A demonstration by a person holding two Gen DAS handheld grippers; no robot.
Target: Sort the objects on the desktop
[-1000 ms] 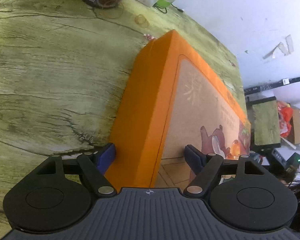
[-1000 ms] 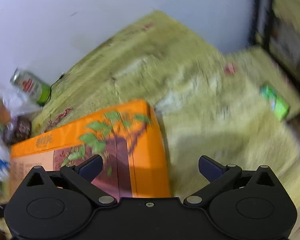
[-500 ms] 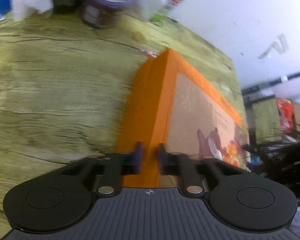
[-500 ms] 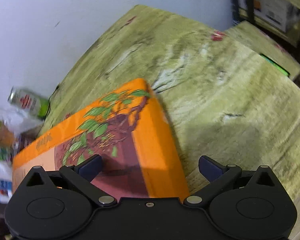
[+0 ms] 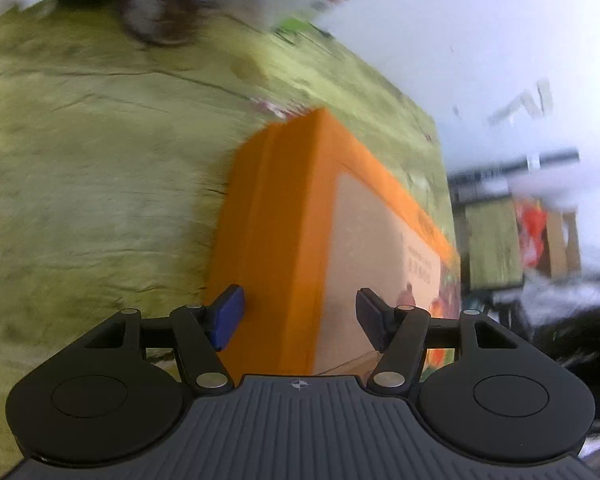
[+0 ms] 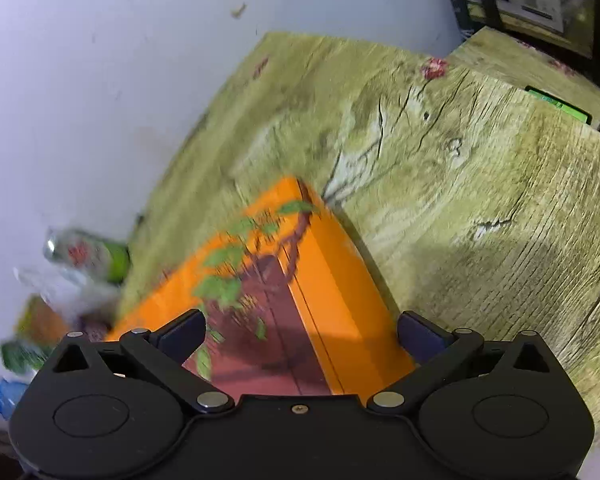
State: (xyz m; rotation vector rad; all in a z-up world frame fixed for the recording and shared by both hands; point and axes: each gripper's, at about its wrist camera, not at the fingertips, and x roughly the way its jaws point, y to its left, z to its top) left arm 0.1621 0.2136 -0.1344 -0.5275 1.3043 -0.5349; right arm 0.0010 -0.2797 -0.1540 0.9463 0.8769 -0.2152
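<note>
- Green wood-grain table (image 5: pixel 80 200) runs up to a white wall (image 6: pixel 100 80), both views blurred.
- Orange box (image 5: pixel 284 220) lies flat on the table, directly ahead of both tools.
- Left gripper (image 5: pixel 298 318) tilts steeply downward; its jaws are opening, straddling the box's near corner edge, pads clear of it.
- Right gripper (image 6: pixel 300 334) also slants downward, jaws spread wide over the box's other end (image 6: pixel 300 300), not touching.
- Blurred can (image 6: pixel 96 256) and jar (image 5: pixel 160 20) sit far ahead.

Cluttered home room: wood-grain table (image 5: pixel 80 168), scuffed wall (image 6: pixel 100 80)
</note>
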